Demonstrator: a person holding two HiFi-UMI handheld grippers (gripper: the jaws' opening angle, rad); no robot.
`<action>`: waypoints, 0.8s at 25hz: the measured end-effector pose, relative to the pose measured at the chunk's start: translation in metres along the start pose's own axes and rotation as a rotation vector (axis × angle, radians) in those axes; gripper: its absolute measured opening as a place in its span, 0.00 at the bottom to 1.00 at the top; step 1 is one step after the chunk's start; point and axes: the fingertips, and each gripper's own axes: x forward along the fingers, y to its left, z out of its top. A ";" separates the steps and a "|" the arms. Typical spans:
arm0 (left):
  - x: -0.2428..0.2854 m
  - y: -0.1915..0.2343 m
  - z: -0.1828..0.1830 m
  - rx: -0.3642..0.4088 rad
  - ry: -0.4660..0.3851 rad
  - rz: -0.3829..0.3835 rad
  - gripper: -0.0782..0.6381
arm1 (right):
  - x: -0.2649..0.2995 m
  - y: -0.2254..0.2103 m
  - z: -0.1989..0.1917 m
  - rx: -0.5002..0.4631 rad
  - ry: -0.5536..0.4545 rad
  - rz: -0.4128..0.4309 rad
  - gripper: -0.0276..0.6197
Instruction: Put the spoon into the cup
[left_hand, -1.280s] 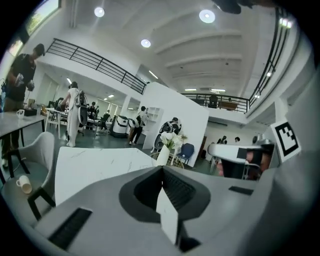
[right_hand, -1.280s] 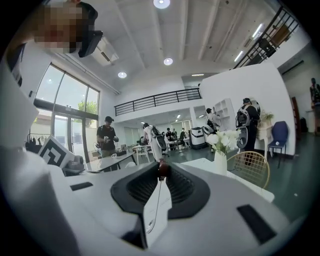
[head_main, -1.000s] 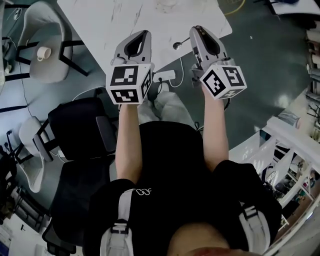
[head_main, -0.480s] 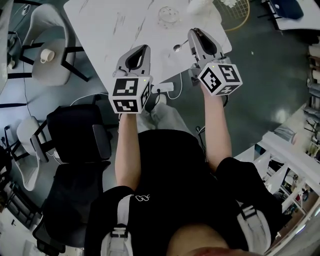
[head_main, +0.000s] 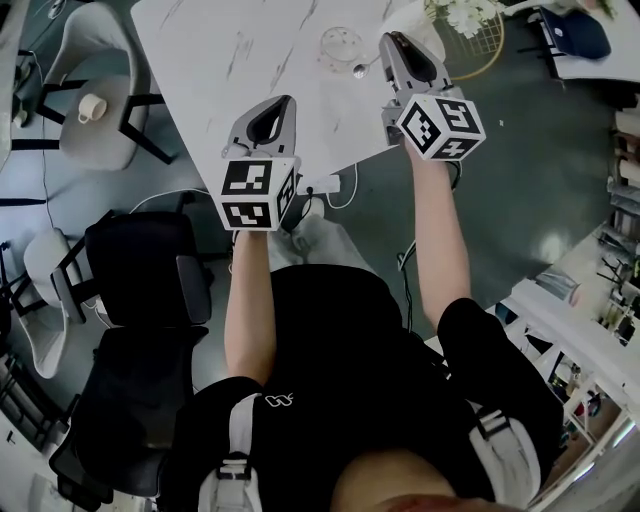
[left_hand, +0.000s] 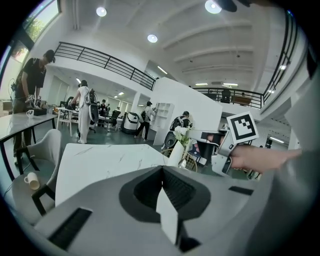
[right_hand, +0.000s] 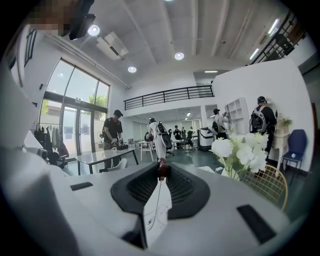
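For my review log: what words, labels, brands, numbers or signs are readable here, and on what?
Readable text: none.
Left marker cube: black-and-white square patterns only, no letters or digits.
Right marker cube: the same, patterns only.
Shirt emblem: a small white mark, too small to read.
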 end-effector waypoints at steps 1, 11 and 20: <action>0.000 0.002 0.000 -0.004 0.000 0.005 0.13 | 0.007 -0.004 0.001 -0.003 0.002 -0.001 0.13; 0.003 0.017 -0.004 -0.029 0.015 0.051 0.13 | 0.067 -0.022 -0.045 -0.023 0.105 0.005 0.13; 0.006 0.028 -0.009 -0.048 0.029 0.075 0.13 | 0.097 -0.028 -0.085 0.028 0.169 -0.029 0.13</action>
